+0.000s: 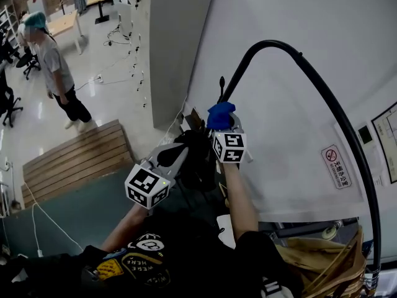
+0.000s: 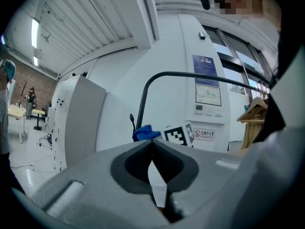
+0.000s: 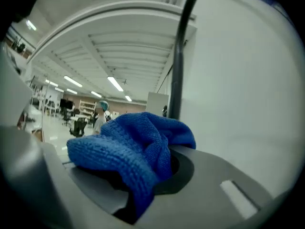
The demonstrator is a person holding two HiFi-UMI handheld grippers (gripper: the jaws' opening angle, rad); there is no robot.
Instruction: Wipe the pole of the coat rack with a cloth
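Observation:
The coat rack's black pole [image 1: 282, 45] rises along the white wall and bends in an arc to the right. In the head view my right gripper [image 1: 222, 120] is shut on a bunched blue cloth [image 1: 220, 114], held against the pole's lower left stretch. In the right gripper view the cloth [image 3: 136, 147] fills the jaws, and the pole [image 3: 180, 56] stands just behind it. My left gripper [image 1: 175, 155] hangs lower and to the left, clear of the pole. Its jaws [image 2: 152, 145] meet with nothing between them. From there the cloth [image 2: 145, 133] and pole [image 2: 143, 104] show ahead.
A person [image 1: 57, 73] stands on the floor at far left beside a wooden pallet [image 1: 77, 160]. A grey cabinet [image 1: 177, 42] flanks the wall left of the pole. Wooden hangers and tan fabric [image 1: 325, 259] sit at bottom right. A no-smoking sign [image 1: 337, 166] is on the wall.

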